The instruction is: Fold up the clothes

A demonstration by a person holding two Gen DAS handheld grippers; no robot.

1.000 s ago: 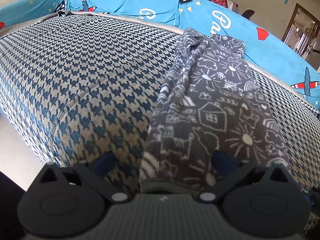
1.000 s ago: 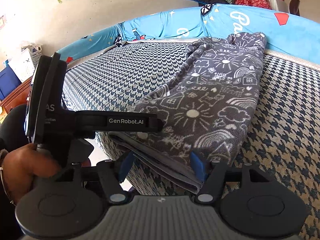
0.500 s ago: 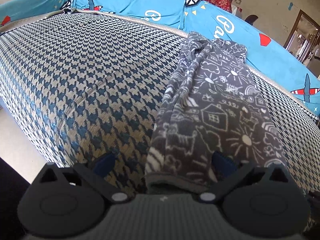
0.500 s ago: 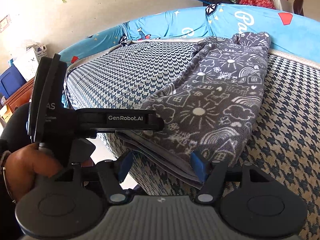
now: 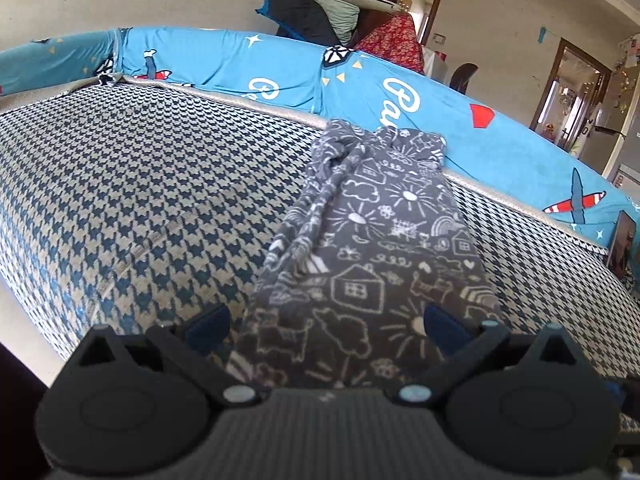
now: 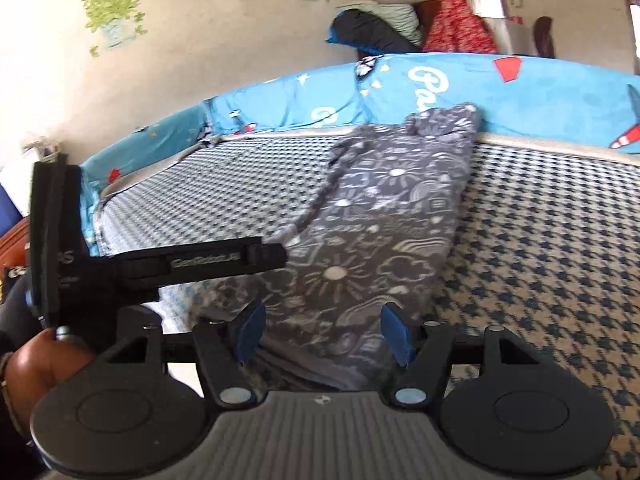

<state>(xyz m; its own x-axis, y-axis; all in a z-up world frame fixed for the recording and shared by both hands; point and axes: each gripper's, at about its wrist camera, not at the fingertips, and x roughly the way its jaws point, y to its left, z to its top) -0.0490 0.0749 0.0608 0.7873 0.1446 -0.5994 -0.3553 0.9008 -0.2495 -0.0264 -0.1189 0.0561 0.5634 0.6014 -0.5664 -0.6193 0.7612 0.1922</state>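
Observation:
A grey fleece garment (image 5: 380, 240) with white doodles lies folded into a long strip on the houndstooth bed cover (image 5: 140, 180). Its far end touches the blue bedding. My left gripper (image 5: 324, 326) is open over the strip's near end, blue pads wide apart; the left pad stands clear of the cloth's edge. In the right wrist view the garment (image 6: 392, 216) is blurred. My right gripper (image 6: 322, 334) is open with the near corner lying flat between its pads. The left gripper (image 6: 276, 256) shows there from the side, held by a hand (image 6: 44, 356).
Blue patterned bedding (image 5: 280, 76) rims the far side of the bed. Piled pillows and clothes (image 5: 312, 16) sit behind it, with a doorway (image 5: 576, 80) at the right. The bed's near edge drops to pale floor (image 5: 16, 320) on the left.
Both wrist views have tilted up and risen a little, showing more wall and room. The garment lies as before. Both grippers' jaws stand as wide as before.

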